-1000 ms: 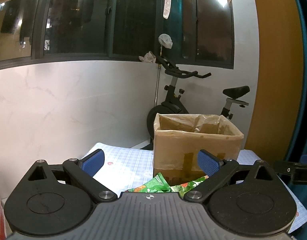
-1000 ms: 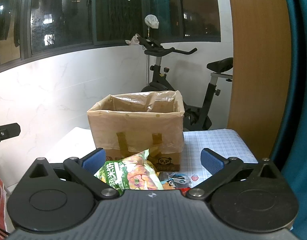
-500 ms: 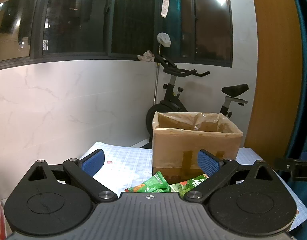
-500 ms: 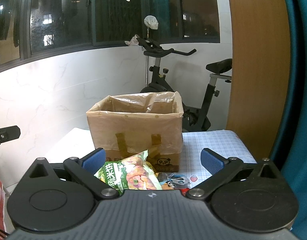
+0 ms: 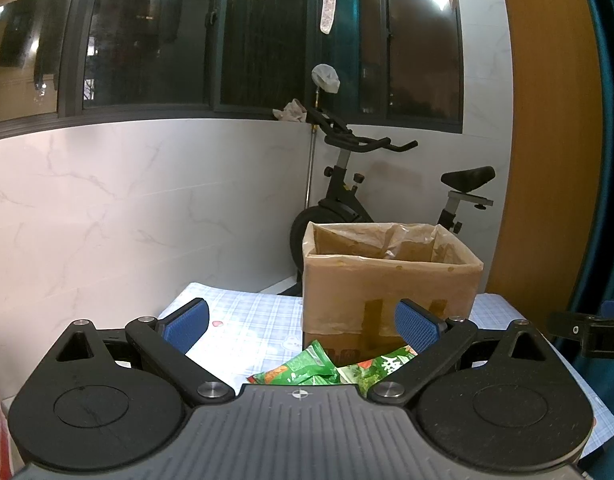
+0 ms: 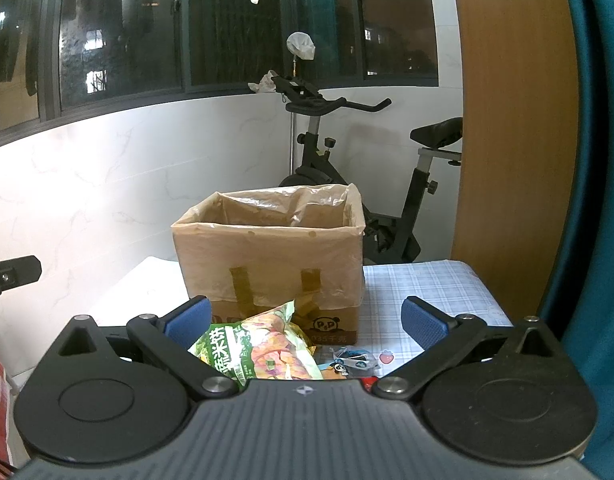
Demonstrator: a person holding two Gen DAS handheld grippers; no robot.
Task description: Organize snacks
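Matt cardboard box (image 6: pixel 267 276) (lined with thin crinkled plastic film), glossy green snack bag (image 6: pixel 259 354), smooth checked tablecloth (image 6: pixel 423 288).

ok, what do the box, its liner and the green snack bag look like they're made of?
Box: brown corrugated cardboard by the look, matte, with darker tape strips on the front.
Liner: thin clear plastic film, wrinkled and folded over the rim, faintly shiny.
Green snack bag: glossy printed plastic or foil laminate, judging by the creases and highlights; which one I can't tell.

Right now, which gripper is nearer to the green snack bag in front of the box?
Probably the right. The green snack bag lies just below the open right gripper, near its left finger. The left gripper is also open, with the bag lower, toward its right finger.
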